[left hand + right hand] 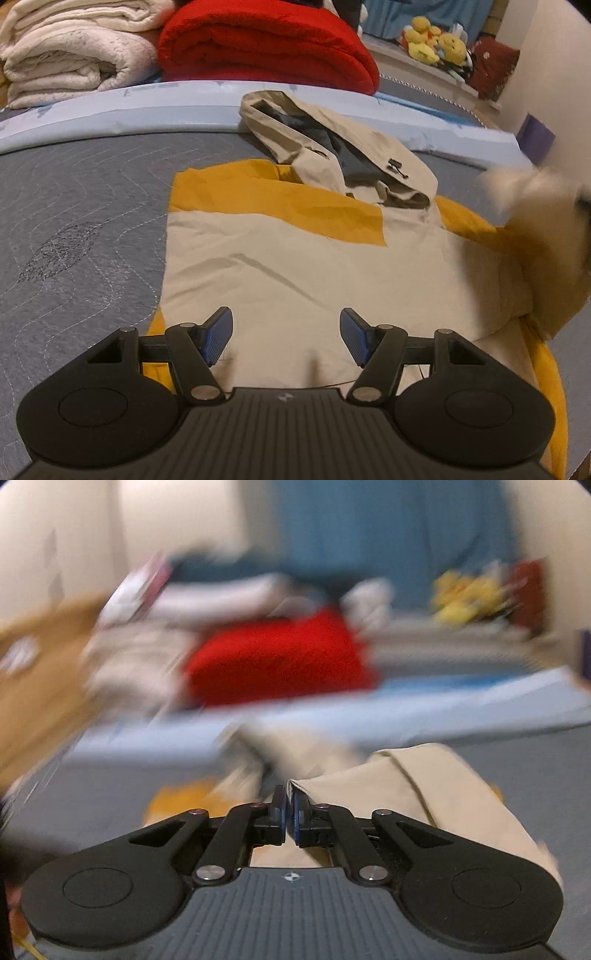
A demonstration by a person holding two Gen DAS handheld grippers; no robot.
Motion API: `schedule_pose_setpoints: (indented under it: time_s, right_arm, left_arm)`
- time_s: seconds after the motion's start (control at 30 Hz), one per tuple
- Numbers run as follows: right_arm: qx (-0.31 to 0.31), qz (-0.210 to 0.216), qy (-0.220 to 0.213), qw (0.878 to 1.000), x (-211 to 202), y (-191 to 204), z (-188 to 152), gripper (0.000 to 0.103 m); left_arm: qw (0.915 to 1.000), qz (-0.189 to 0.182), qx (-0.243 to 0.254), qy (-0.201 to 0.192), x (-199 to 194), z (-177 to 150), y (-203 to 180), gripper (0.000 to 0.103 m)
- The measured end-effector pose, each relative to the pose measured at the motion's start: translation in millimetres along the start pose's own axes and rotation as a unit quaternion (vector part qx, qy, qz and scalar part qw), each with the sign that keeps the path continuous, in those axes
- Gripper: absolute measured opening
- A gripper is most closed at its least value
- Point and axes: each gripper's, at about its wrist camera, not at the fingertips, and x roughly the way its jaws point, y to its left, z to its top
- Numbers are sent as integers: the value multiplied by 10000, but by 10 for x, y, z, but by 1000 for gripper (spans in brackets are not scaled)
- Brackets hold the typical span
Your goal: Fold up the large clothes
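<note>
Left tool sat with pads wide apart, gripping nothing, hovering low over the near hem of the jacket. Right tool had its pads pressed together on a beige fold of that jacket, likely the sleeve, lifted off the surface; its view was heavily motion-blurred, so the exact bite depth could not be read.

Jacket lay spread on the grey quilted bed, beige body with yellow panels, left edge already squared. Hood was bunched at the far end, lining exposed, touching the light-blue border. In the left view a blurred beige mass at the right edge was probably the raised sleeve.

Judgement: step in hand was folding the right sleeve across the body. To do it well: carry the sleeve over low and flat, lay it parallel to the left edge, release only once the cloth rests. Left tool should pin the hem or body so the jacket doesn't drag. Hood needs flattening afterwards.

Beyond the border: folded cream blanket, red blanket, plush toys far back.
</note>
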Motion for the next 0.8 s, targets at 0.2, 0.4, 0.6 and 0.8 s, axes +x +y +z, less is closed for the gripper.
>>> schedule_pose_setpoints:
  time_s: [0.2, 0.4, 0.6, 0.8]
  right_arm:
    - [790, -424, 175, 9958, -262, 249, -327, 41]
    - [2139, -1163, 486, 9687, -82, -430, -701, 51]
    - [3013, -1575, 1537, 9278, 323, -961, -1097, 52]
    - [3411, -1458, 1802, 9110, 535, -910, -1274, 29]
  left_arm:
    - [9995, -6, -304, -42, -70, 10, 95, 70]
    - [10000, 18, -33, 77, 0, -83, -37, 70]
    - [9999, -2, 70, 140, 133, -96, -174, 70]
    - [9999, 78, 91, 98, 267, -63, -271, 70]
